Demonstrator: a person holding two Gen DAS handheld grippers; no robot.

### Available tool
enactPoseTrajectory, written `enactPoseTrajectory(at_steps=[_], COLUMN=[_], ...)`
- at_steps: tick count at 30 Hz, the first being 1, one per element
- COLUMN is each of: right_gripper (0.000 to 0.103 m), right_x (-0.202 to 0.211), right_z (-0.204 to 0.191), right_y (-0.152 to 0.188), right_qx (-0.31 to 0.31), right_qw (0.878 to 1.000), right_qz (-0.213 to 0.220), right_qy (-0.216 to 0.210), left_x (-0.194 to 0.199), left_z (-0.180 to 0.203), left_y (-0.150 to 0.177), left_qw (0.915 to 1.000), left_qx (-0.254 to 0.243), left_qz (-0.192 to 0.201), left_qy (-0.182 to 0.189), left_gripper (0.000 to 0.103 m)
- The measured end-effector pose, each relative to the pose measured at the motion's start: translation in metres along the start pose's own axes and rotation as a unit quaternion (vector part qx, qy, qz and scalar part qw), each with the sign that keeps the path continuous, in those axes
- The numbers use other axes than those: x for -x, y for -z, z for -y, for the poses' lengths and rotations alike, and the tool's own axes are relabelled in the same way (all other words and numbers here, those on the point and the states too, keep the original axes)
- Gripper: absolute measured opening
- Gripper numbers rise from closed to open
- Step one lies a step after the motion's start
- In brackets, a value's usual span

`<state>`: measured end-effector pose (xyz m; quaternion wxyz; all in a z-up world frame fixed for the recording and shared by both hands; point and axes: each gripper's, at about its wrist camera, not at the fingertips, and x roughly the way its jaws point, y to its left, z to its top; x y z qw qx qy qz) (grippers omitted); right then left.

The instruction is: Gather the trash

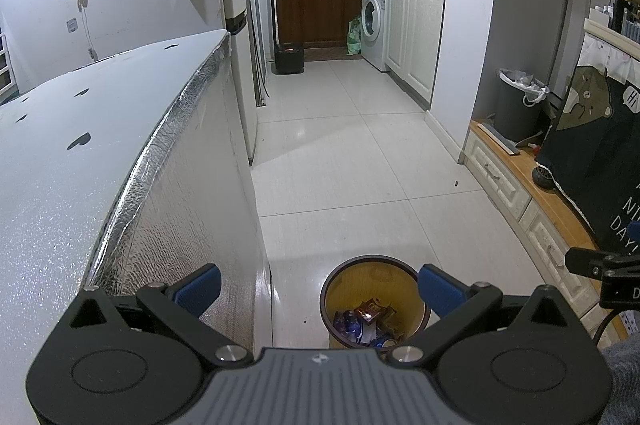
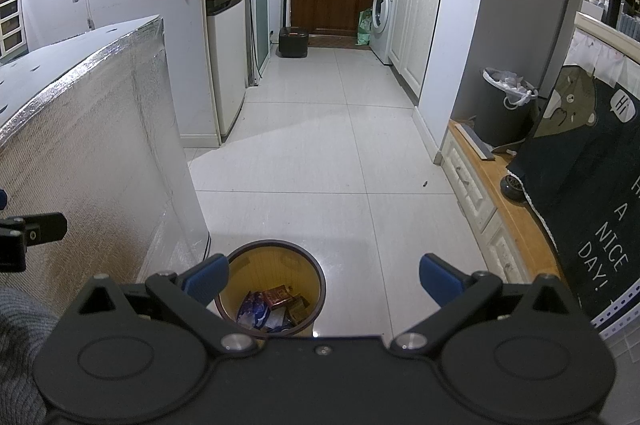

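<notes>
Left wrist view shows the left claw (image 1: 319, 285) spread wide and empty above the bin (image 1: 340, 305) of wrappers (image 1: 370, 319) on the floor beside the tabletop (image 1: 80, 161), the right claw (image 2: 324, 279) equally released, so a careless swing could tip the bin

Bin (image 1: 374, 299) mouth open, table (image 1: 100, 153) left
</notes>
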<state>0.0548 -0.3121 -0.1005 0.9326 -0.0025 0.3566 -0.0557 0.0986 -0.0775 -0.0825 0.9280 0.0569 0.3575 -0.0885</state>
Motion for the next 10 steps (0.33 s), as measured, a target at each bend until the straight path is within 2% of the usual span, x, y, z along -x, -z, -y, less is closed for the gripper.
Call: enactPoseTrajectory(at_steps=[10], right_gripper=[0.103], right_x=[0.0001], right_z=[0.0006], right_y=[-0.0002], right_qx=[0.0], right_qw=[1.0], right_qz=[0.0], right_qy=[0.0], left_x=[0.0013], left_z=[0.0], left_y=[-0.0022], left_qw=[1.0], left_qx=[-0.002], left_qz=[0.001], left_qy=[-0.005], left_gripper=[0.103])
